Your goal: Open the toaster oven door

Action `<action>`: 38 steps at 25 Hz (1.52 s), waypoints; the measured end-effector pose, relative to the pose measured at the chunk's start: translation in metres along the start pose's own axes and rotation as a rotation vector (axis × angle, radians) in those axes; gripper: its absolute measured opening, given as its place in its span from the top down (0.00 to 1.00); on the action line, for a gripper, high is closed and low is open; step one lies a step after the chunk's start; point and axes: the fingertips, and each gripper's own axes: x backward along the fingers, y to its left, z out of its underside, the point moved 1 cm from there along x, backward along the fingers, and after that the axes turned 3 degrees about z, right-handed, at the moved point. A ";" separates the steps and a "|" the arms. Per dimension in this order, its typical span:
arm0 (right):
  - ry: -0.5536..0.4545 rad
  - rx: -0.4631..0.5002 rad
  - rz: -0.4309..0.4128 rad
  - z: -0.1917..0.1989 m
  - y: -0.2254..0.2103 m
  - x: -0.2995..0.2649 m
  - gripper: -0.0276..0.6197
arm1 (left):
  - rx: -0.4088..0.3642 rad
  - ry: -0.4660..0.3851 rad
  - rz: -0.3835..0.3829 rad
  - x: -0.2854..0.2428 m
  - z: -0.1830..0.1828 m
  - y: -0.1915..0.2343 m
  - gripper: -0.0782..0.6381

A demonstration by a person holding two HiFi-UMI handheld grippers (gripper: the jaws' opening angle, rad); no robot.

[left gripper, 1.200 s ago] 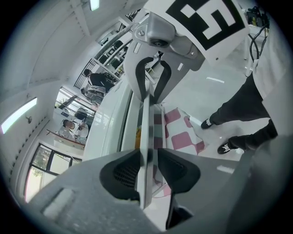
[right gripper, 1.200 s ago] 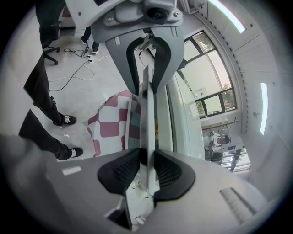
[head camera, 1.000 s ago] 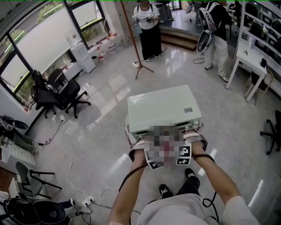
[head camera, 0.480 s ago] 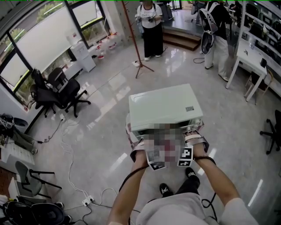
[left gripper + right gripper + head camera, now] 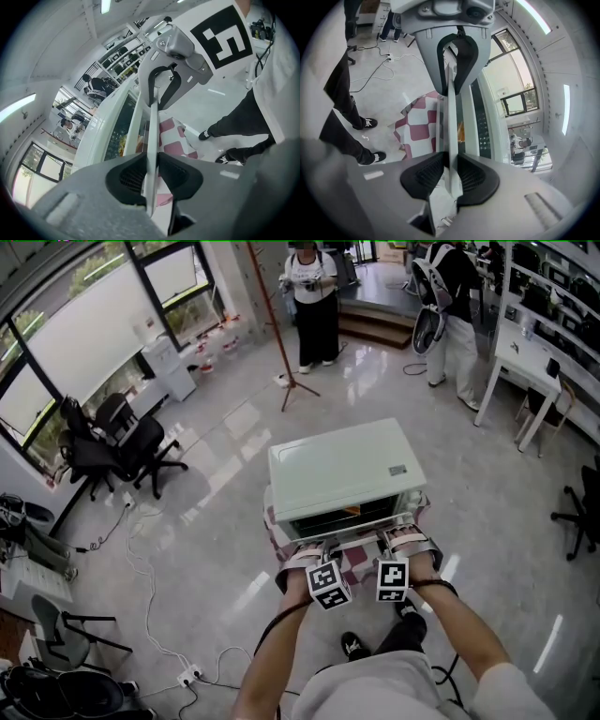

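The left gripper [image 5: 151,176] and right gripper [image 5: 450,176] each pinch the white handle bar [image 5: 153,117] of the toaster oven [image 5: 342,474], one toward either end, probably so the door pulls down evenly; the left jaws have just been closing on it. The head view places the oven on a checkered cloth [image 5: 361,563], while only the gripper views show the jaws pressing the bar.

Pale short-sleeved shirt [image 5: 375,695], black trousers [image 5: 411,636], black shoes [image 5: 352,646], black-and-white marker cubes [image 5: 328,584]

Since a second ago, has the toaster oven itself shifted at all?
No. The toaster oven keeps its place against the tripod standing on the floor behind it.
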 end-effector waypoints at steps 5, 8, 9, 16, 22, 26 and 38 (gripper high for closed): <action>0.002 -0.007 -0.019 -0.001 0.013 0.007 0.82 | 0.003 -0.007 0.029 0.001 0.001 -0.014 0.77; 0.002 -0.010 -0.042 -0.002 0.025 0.010 0.83 | 0.007 -0.005 0.047 -0.001 0.003 -0.025 0.77; 0.003 -0.011 -0.048 -0.001 0.030 0.011 0.83 | 0.010 -0.006 0.055 -0.002 0.003 -0.030 0.77; 0.003 -0.021 -0.060 -0.001 0.047 0.014 0.83 | 0.002 0.013 0.074 -0.010 0.007 -0.048 0.78; 0.002 -0.028 -0.068 -0.003 0.056 0.016 0.82 | 0.008 0.007 0.087 -0.011 0.008 -0.058 0.77; 0.006 -0.033 -0.073 -0.003 0.060 0.012 0.82 | 0.006 0.005 0.077 -0.013 0.008 -0.062 0.77; 0.002 -0.048 -0.108 -0.007 0.077 0.007 0.81 | 0.017 0.010 0.042 -0.013 0.008 -0.074 0.77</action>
